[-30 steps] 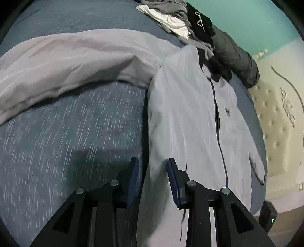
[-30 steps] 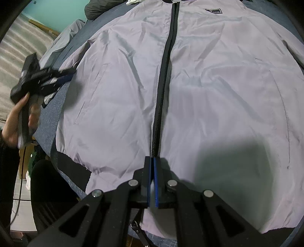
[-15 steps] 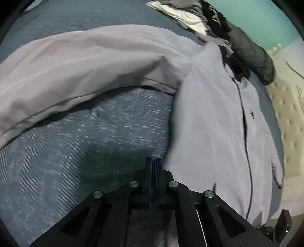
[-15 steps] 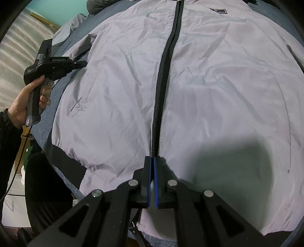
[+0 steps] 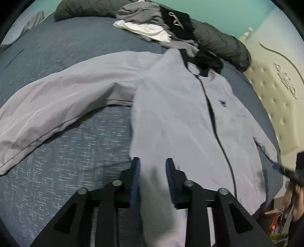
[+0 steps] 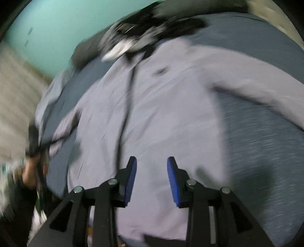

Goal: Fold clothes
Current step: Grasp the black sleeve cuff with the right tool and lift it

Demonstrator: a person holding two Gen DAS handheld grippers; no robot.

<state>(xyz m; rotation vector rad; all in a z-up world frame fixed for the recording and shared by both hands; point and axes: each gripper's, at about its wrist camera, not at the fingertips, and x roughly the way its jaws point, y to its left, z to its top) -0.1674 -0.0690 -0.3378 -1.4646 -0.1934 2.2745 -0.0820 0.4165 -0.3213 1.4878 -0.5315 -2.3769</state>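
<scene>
Both tongs, clamped shut half a second ago, now gape wide: the left tongs (image 5: 153,161) and right tongs (image 6: 152,160) hover over the near hem of the grey jacket (image 5: 180,117), spread flat on the blue bed (image 5: 66,152), sleeve stretched left.

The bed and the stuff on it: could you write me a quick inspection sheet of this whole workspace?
Surface: bed with a blue-grey speckled cover.
Job's things: pale lilac zip jacket lying front up, one sleeve stretched out sideways.
Clutter: heap of dark, grey and white clothes near the collar.
Grippers: left gripper open over the jacket's hem; right gripper open over the jacket, view blurred.
Cables: nothing seen.
Surroundings: teal wall, cream tufted headboard.
</scene>
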